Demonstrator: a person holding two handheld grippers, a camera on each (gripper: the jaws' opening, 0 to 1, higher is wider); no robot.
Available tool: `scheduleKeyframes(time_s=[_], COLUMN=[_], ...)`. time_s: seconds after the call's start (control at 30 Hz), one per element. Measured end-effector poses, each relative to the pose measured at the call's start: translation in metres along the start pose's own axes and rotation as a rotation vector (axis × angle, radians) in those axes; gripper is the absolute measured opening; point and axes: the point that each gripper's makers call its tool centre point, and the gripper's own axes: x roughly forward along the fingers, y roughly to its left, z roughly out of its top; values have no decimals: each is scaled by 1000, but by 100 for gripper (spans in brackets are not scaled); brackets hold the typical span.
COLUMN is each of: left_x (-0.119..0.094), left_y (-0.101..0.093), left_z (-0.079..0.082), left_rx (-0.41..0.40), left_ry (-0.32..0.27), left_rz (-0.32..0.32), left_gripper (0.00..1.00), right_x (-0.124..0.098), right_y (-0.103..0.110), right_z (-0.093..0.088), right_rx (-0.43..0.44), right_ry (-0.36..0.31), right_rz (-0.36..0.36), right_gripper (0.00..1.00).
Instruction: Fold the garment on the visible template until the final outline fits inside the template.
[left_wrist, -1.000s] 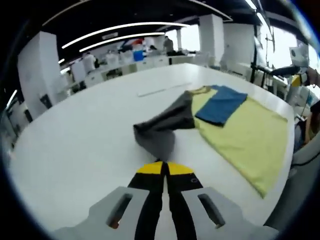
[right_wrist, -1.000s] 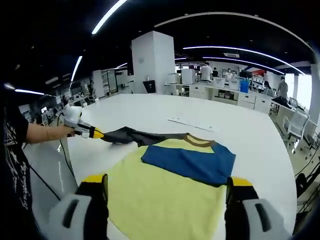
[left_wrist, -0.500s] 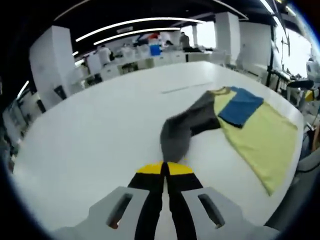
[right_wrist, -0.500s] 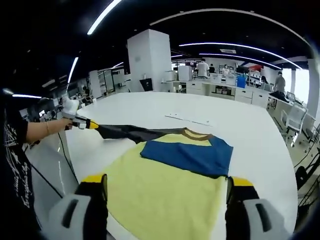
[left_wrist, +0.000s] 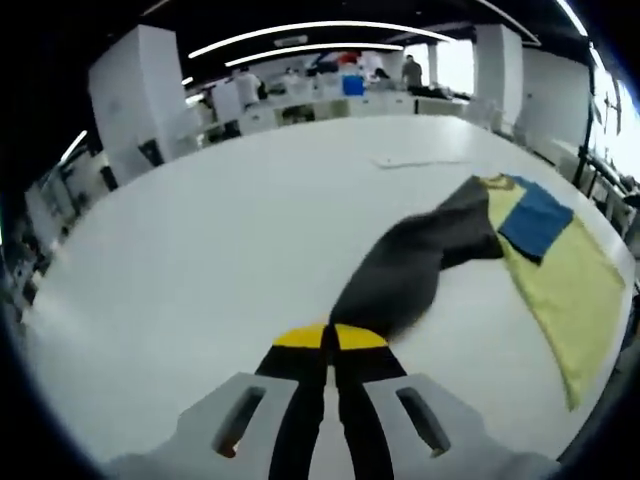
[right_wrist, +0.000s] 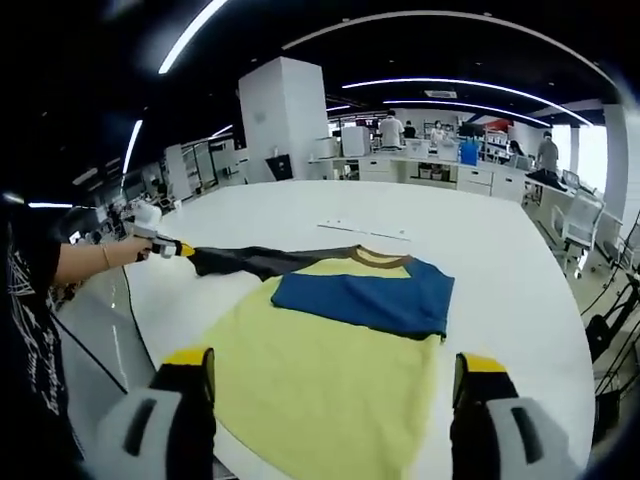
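On the white surface (right_wrist: 300, 215) lies the garment (right_wrist: 330, 370), a yellow shirt with its body spread flat and one blue sleeve (right_wrist: 365, 300) already folded across the chest. The other sleeve, dark grey (left_wrist: 420, 260), is drawn out sideways from the shoulder and stretched taut — the left gripper (left_wrist: 328, 340) has its jaws closed together on the cuff end, and in the right gripper view that same gripper (right_wrist: 180, 249) shows at the far end of the sleeve, held by a person's hand. Pulling the sleeve straight like this most likely takes out its slack and wrinkles so that it can be laid over cleanly.

The right gripper (right_wrist: 335, 385) hangs near the hem side of the shirt with its jaws spread wide and nothing between them — probably waiting its turn, or ready to pin the body should the pull drag it.

I cannot make out a template outline under the cloth. The fold seems at an early to middle stage: one sleeve in, one still out, the body not yet folded. The next move would likely be to carry the grey sleeve across the chest.
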Motion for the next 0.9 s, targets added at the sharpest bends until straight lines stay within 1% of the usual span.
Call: scheduleKeyframes(time_s=[0.07,0.13,0.23,0.3,0.37,0.43,0.5,0.57,0.63,0.7,0.8,0.9], left_x=[4,7,8,12,11,10,6,3,3,-3,-6,-5], left_y=[5,8,9,13,13,16,10,4,3,-6,-14,-18], left_z=[-3,-5,-8,-16,-18,-18,-18,-15,-15,-19,-21,-28], left_rx=[3,-3,-25,-20,-26,-43,-81,-77,-74,-97,-148,-174], left_ry=[17,16,21,32,35,25,10,-7,-2,5,-8,3], left_rz=[19,23,39,49,57,58,59,46,38,26,5,-9], left_gripper=[0,1,4,6,9,13,19,24,26,28,32,34], right_x=[0,0,-1,0,0,0,0,0,0,0,1,0], right_y=[-2,-3,-3,-2,0,1,2,2,3,4,3,4], right_z=[0,-1,-1,-2,-3,-3,-3,-3,-2,-2,-2,-2], right_rx=[5,6,14,16,18,19,21,22,21,21,18,23], right_ry=[1,3,1,0,2,1,2,1,-1,-1,-3,-6], right_rz=[-5,-8,-11,-11,-9,-7,-7,-7,-6,-6,-5,-5], right_gripper=[99,99,99,99,99,99,99,99,99,99,99,99])
